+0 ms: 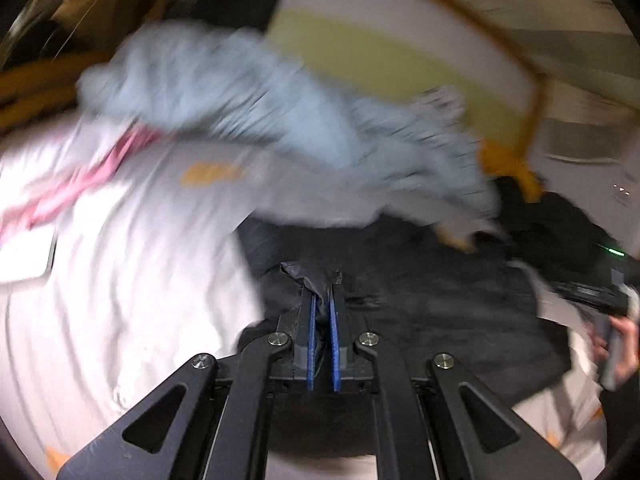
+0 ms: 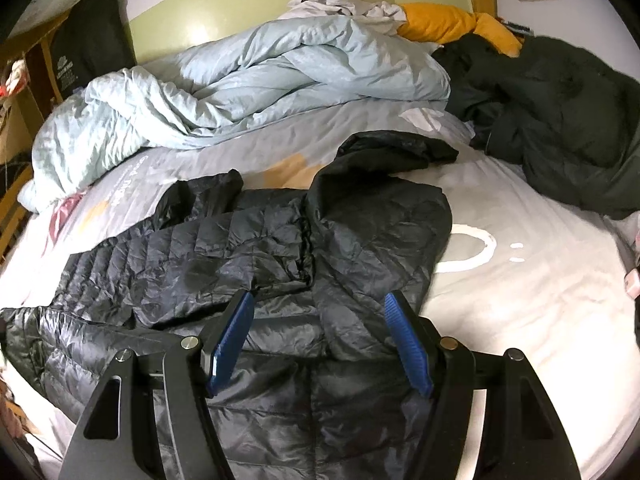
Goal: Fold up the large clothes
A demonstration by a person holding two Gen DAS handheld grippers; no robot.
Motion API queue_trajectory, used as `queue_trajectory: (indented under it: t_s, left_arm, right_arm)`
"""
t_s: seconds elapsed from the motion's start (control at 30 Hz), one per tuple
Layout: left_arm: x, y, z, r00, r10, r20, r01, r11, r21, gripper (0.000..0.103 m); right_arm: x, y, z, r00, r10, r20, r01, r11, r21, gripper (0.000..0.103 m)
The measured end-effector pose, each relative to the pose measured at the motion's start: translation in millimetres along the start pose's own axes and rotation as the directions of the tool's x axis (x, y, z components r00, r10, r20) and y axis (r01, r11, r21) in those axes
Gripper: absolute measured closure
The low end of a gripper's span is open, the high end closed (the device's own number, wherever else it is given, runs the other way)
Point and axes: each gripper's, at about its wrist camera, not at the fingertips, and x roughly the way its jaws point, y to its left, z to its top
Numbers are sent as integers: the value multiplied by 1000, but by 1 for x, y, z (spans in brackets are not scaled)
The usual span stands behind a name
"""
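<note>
Two grippers, two different jobs right now. My left gripper has its blue pads pressed close together with a pinch of the black puffer jacket caught between them; the fabric bunches up just past the tips. That view is badly smeared, so I judge the arm to be mid-swing and cannot say which edge of the jacket it holds.

My right gripper hovers with its fingers wide apart and nothing between them, directly over the jacket's lower body. The jacket lies spread on the white bedsheet, straight ahead of the right fingers, its long axis running away from me toward the collar. One sleeve stretches off to the left; the other side is already laid over the chest.

Whichever fold comes next, I judge the right gripper is the nearer one to the hem and the jacket's right edge.

Beyond the collar sits a rumpled pale blue duvet, touching nothing of the jacket that I can see. A dark green coat is heaped at the far right, well apart, with a yellow pillow behind it. Nothing lies across the jacket itself.
</note>
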Motion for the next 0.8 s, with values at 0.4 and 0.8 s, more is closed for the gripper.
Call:
queue_trajectory:
  t_s: [0.4,0.8]
  left_arm:
    - [82,-8,-33,955,262,-138,-253,964,81,96]
    - [11,-46,-5,992,52,112,-63,993,104,24]
  right_arm:
    - [2,-2,-1,1000,-30,-3,30,999,-9,33]
    - [-16,-52,-5,998,-50,28,47,994,95,33]
